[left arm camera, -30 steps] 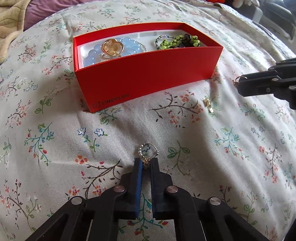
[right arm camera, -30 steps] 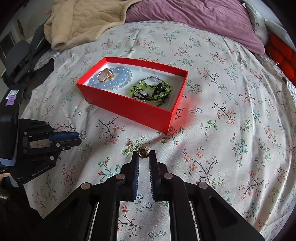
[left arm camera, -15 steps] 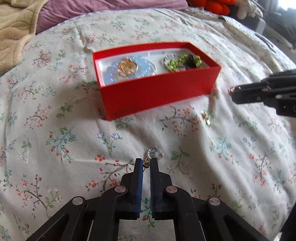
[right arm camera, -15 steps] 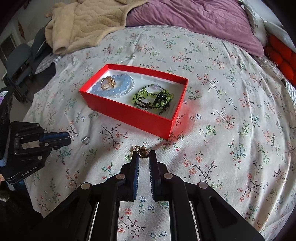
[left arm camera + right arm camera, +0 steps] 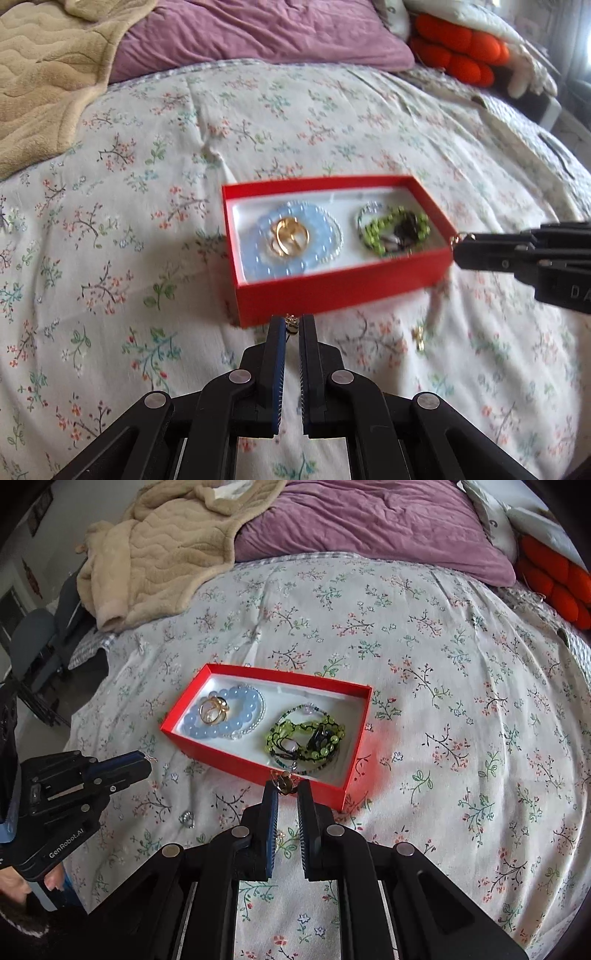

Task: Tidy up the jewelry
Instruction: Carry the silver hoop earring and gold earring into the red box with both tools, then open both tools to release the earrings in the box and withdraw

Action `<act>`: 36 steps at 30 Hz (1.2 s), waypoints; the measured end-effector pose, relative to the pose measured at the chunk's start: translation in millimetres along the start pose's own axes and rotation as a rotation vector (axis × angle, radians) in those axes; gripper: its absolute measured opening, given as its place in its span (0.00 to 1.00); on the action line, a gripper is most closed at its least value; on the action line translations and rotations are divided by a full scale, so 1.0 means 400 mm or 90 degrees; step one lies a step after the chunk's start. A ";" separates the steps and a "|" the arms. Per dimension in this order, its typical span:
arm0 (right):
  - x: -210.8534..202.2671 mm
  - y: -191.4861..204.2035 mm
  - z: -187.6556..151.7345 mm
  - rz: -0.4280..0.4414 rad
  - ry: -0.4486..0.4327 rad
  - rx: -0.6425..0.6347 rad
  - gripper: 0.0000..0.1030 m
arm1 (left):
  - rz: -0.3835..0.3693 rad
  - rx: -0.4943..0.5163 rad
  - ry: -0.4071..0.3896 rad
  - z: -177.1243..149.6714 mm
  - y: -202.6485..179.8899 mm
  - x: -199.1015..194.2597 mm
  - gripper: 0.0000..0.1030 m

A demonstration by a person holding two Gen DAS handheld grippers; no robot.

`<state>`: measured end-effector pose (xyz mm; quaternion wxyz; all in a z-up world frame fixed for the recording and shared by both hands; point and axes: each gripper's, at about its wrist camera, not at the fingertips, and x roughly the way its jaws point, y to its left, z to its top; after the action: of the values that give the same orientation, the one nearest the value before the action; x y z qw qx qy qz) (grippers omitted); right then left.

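While your left hand-held gripper [image 5: 291, 326] pinches a tiny blurred trinket [image 5: 291, 325] and your right hand-held gripper [image 5: 287, 788] clamps a gold piece [image 5: 284, 783], both items stay half-hidden at six o'clock of the red box [image 5: 258, 762].

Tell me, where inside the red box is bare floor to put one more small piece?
Bare white floor: the strip along the far wall of the red box, and the gap between the blue bracelet and the green bracelets. Both ends are crowded; a gold ring sits inside the blue bracelet.
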<state>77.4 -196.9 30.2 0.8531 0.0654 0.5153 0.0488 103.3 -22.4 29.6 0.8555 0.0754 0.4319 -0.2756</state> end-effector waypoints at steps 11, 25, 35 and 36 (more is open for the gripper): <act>0.045 -0.023 0.052 0.010 0.004 0.045 0.11 | 0.012 -0.029 -0.023 0.066 -0.010 0.060 0.02; 0.087 -0.045 0.079 0.013 0.012 0.071 0.11 | 0.032 -0.038 -0.016 0.087 -0.015 0.111 0.20; 0.084 -0.039 0.083 0.021 0.013 0.067 0.14 | 0.048 -0.026 -0.021 0.078 -0.011 0.080 0.48; 0.082 -0.038 0.083 0.025 0.014 0.068 0.20 | 0.049 -0.026 -0.021 0.077 -0.010 0.076 0.51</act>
<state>122.2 -209.1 14.5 0.8417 0.1204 0.5248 0.0390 136.9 -49.5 25.4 0.8738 0.0698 0.4202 -0.2345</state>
